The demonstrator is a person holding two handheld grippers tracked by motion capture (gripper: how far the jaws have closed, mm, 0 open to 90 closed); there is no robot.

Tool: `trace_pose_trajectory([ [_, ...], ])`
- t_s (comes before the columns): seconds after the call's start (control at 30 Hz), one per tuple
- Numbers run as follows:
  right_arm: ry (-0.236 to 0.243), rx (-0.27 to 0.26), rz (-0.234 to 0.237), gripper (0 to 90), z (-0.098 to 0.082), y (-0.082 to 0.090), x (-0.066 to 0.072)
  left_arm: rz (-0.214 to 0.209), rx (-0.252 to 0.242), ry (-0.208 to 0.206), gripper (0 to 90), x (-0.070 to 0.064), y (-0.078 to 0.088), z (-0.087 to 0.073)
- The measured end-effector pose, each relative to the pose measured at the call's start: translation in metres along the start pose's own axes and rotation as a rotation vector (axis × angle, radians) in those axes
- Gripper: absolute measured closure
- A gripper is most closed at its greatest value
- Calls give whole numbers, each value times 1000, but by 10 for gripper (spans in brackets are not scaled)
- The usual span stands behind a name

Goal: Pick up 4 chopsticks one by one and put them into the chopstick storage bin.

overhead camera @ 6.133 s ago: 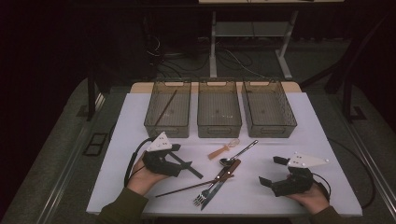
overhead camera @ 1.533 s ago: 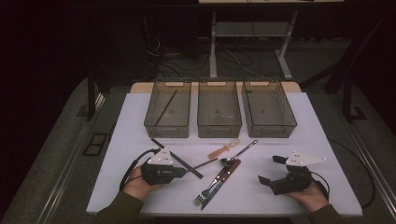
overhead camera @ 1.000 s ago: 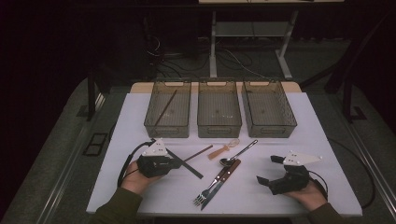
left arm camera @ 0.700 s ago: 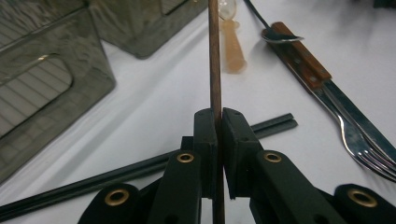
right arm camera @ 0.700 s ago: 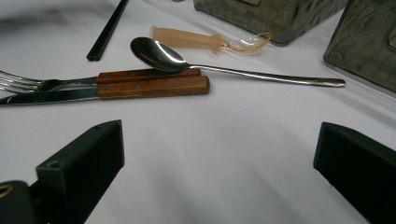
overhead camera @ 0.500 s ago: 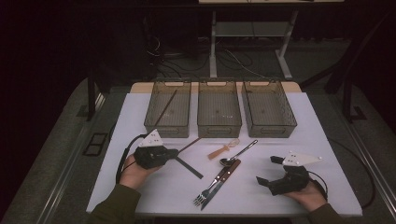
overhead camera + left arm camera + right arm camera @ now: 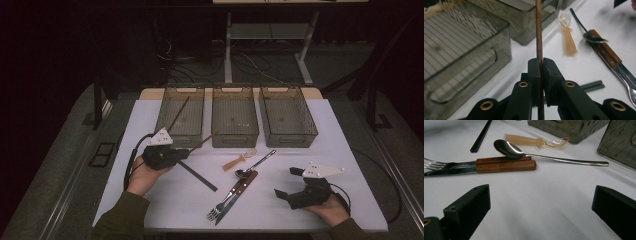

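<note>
The left gripper [image 7: 176, 154], jaws clamped on a brown chopstick [image 7: 539, 37], has lifted it off the table toward the left bin [image 7: 176, 131] just ahead, so dropping it in seems next, while the right gripper [image 7: 288, 182] rests wide open.

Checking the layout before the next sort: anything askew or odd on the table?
Mostly fine. The metal spoon rests its bowl on the wooden handles of the fork and knife instead of flat. The black chopstick lies alone; the left gripper holds the brown chopstick.
</note>
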State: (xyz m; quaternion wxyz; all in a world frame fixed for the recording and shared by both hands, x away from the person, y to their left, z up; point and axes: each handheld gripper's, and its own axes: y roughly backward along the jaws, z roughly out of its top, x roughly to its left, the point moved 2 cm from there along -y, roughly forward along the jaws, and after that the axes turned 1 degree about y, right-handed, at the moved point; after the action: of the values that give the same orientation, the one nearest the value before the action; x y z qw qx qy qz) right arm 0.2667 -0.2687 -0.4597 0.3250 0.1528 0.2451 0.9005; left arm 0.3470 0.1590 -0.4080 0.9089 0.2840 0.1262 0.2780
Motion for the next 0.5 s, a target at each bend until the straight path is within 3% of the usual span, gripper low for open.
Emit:
trace_pose_trajectory([
  [0.5, -3, -2, -2, 16, 0, 0, 0, 42, -10, 24, 847, 17, -2, 22],
])
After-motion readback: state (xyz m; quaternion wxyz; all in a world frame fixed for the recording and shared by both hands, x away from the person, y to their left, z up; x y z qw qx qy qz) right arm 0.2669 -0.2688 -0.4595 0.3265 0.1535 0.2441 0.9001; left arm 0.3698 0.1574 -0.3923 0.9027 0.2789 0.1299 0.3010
